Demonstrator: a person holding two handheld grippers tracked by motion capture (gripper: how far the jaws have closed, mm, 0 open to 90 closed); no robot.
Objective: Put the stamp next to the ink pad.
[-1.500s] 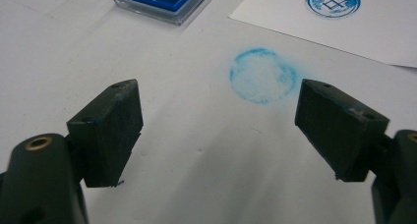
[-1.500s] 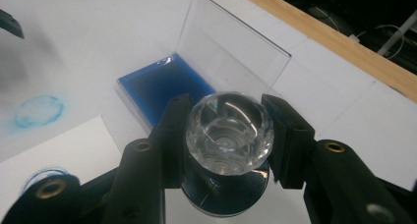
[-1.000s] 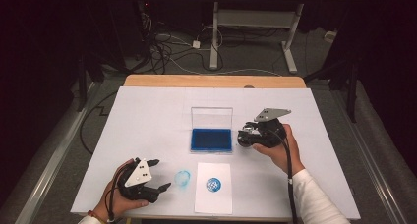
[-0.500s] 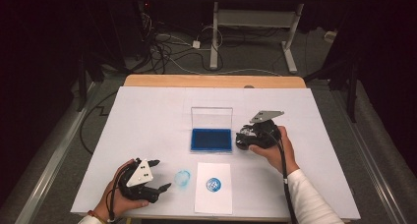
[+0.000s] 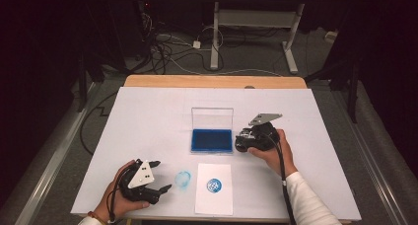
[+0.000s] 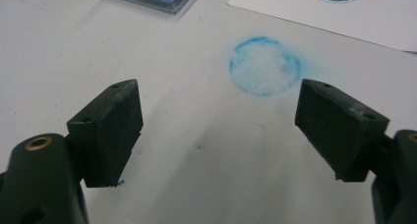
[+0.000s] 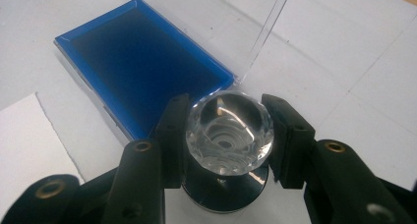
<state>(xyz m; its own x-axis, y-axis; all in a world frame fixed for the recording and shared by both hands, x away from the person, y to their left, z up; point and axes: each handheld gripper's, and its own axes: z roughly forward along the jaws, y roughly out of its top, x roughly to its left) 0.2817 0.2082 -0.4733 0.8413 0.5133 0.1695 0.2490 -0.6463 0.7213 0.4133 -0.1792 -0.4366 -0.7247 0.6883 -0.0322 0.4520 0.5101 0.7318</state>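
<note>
My right gripper [image 7: 228, 135] is shut on a stamp [image 7: 227, 128] with a clear faceted knob and a round metal base, its pads pressing both sides of the knob. The stamp is low over the table, just right of the blue ink pad [image 7: 142, 62]; whether its base touches the table I cannot tell. In the high view this gripper [image 5: 242, 143] sits at the right end of the ink pad [image 5: 212, 140], whose clear lid [image 5: 212, 117] stands open behind it. My left gripper [image 6: 219, 121] is open over the table, with nothing between its jaws, near a round blue smudge [image 6: 264, 65].
A white paper sheet [image 5: 213, 203] with a round blue print [image 5: 214, 185] lies near the front edge, right of the smudge [image 5: 183, 178]. My left gripper [image 5: 160, 176] rests at the front left. The table [image 5: 148, 116] is white, with a wooden strip at the back.
My right hand has drifted slightly left and toward the front with the stamp, closer to the ink pad's right end. The left hand has stayed put.
</note>
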